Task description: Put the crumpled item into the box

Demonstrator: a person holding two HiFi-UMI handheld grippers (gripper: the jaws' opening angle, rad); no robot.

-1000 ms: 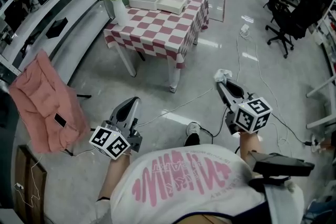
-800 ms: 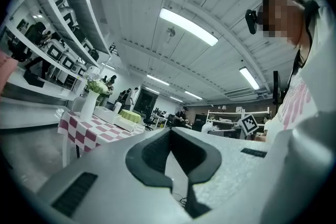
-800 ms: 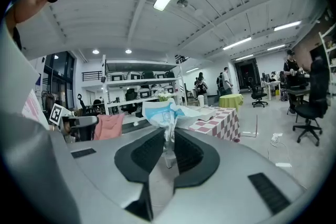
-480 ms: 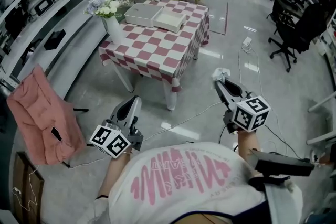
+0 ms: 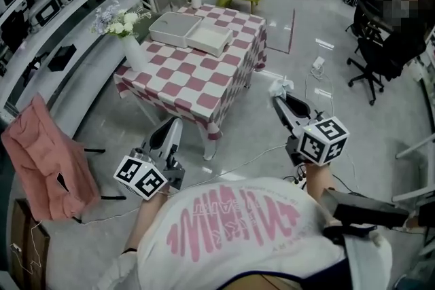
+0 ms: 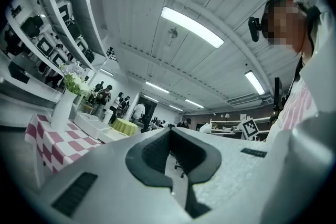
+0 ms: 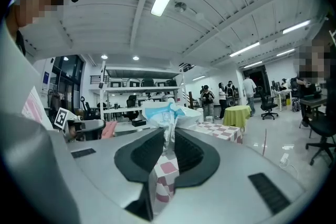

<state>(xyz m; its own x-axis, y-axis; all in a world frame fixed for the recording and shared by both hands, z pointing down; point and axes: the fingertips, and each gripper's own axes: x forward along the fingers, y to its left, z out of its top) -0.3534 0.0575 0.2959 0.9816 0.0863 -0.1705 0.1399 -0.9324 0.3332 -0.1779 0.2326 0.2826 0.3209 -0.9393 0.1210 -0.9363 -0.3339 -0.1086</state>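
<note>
The right claw [image 7: 169, 136] is clenched on the crumpled white-and-blue paper wad [image 7: 164, 113], which pokes out past its tips. The shallow white rectangular box [image 5: 175, 29] sits well ahead and left of it on the red-and-white checkered surface [image 5: 197, 81]. A firm pinch until the wad is low over the box seems wise. The left claw's [image 6: 170, 132] 2 jaws are closed on nothing.

A red-and-white checked cloth [image 5: 228, 95] drapes softly over the surface [image 5: 183, 68]. Around that surface, the grey floor [image 5: 340, 125] is polished and glossy, mirroring the lights. On it, the white box [image 5: 187, 34] looks smooth and matt. The right claw [image 5: 277, 98], matt grey plastic with ribbed black pads [image 7: 143, 152], pinches a white crumpled item [image 7: 167, 113], thin and papery with pale blue film. Left of the surface hangs a soft pink cloth [image 5: 41, 159].
</note>
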